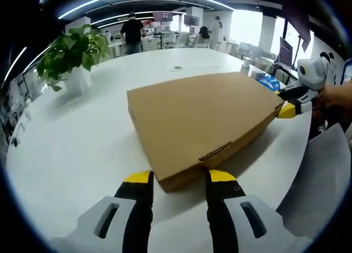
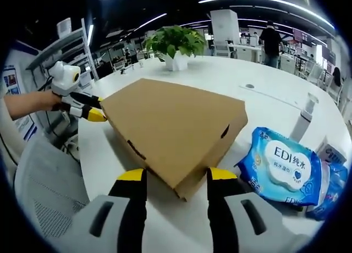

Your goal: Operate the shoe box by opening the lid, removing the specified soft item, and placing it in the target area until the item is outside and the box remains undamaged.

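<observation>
A closed brown cardboard shoe box lies flat on the white table, its lid down. In the left gripper view my left gripper is open, and the box's near corner sits just between and beyond its yellow tips. My right gripper comes in from the right, its yellow tip at the box's far right corner. In the right gripper view the box points a corner at my open right gripper. The left gripper, held by a hand, touches the box's left corner. The box's contents are hidden.
A blue pack of wet wipes lies beside the box. A potted plant stands further back on the table. A grey chair back is close to the table edge. People stand far off in the office.
</observation>
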Demonstrator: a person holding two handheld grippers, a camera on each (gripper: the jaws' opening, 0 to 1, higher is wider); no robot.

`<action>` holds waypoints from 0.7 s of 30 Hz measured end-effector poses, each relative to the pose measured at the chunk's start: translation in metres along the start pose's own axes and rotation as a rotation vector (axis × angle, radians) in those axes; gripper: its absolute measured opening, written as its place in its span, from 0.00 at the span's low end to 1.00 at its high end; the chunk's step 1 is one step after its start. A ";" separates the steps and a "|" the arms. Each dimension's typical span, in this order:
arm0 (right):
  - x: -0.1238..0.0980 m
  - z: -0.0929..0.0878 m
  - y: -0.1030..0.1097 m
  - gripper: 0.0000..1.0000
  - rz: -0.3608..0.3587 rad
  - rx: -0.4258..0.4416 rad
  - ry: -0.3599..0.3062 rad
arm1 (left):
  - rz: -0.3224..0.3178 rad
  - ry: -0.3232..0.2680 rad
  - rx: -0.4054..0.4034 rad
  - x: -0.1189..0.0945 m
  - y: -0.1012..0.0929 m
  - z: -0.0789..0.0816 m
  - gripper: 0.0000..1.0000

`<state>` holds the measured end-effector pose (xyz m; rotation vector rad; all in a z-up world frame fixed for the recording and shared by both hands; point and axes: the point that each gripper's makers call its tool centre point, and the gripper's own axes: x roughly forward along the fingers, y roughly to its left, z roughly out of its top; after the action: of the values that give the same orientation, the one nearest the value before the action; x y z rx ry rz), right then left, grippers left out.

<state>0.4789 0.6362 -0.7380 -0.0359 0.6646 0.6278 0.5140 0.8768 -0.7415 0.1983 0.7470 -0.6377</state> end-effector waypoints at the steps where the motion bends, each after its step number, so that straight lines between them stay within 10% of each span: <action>1: 0.000 0.001 -0.001 0.40 -0.001 0.001 -0.001 | -0.001 0.001 0.002 0.001 0.001 0.001 0.36; 21: 0.021 0.016 -0.037 0.38 -0.009 -0.017 0.031 | -0.008 -0.001 0.002 0.032 0.015 0.029 0.36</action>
<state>0.5214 0.6206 -0.7442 -0.0645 0.6886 0.6257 0.5577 0.8626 -0.7431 0.1974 0.7468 -0.6457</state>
